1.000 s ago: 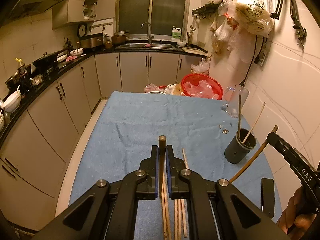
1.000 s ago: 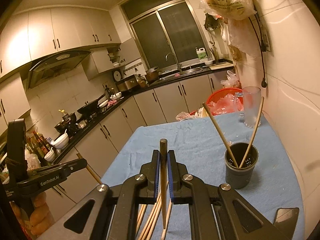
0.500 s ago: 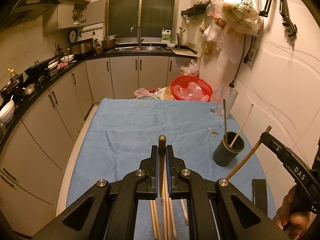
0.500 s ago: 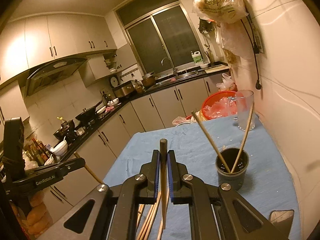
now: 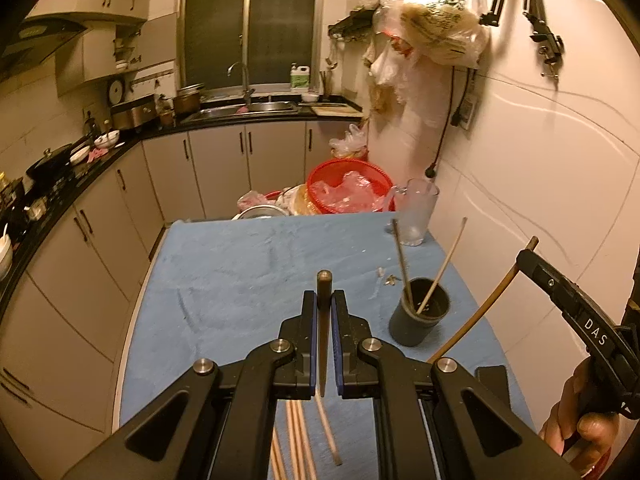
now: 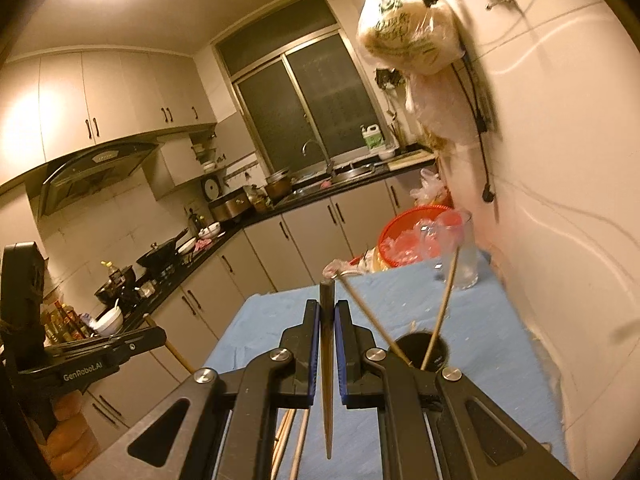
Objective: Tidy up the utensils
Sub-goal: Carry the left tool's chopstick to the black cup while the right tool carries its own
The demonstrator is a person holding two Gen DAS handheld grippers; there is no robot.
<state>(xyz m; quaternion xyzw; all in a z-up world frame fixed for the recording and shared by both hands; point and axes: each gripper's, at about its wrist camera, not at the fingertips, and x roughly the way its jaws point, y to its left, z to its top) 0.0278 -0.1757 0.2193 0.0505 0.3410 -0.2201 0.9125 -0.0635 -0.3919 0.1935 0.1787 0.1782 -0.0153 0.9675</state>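
My left gripper (image 5: 324, 300) is shut on a dark chopstick (image 5: 323, 344), held above the blue cloth. My right gripper (image 6: 327, 308) is shut on another chopstick (image 6: 327, 380); in the left wrist view that chopstick (image 5: 476, 316) slants up at the right. A dark round holder (image 5: 418, 316) stands on the cloth to the right of my left gripper with two chopsticks in it. In the right wrist view the holder (image 6: 424, 350) sits just right of the fingers. Several loose chopsticks (image 5: 300, 436) lie on the cloth below the left gripper.
The blue-clothed table (image 5: 240, 276) ends at the white wall on the right. A clear glass (image 5: 418, 212) stands at its far right corner. A red basket (image 5: 348, 192) sits beyond the far edge. A dark flat object (image 5: 494, 384) lies near the front right. Cabinets line the left.
Both grippers have risen and drawn back, so the holder now looks lower and closer. The right gripper has tilted and moved over towards the holder. Both stay shut on their chopsticks.
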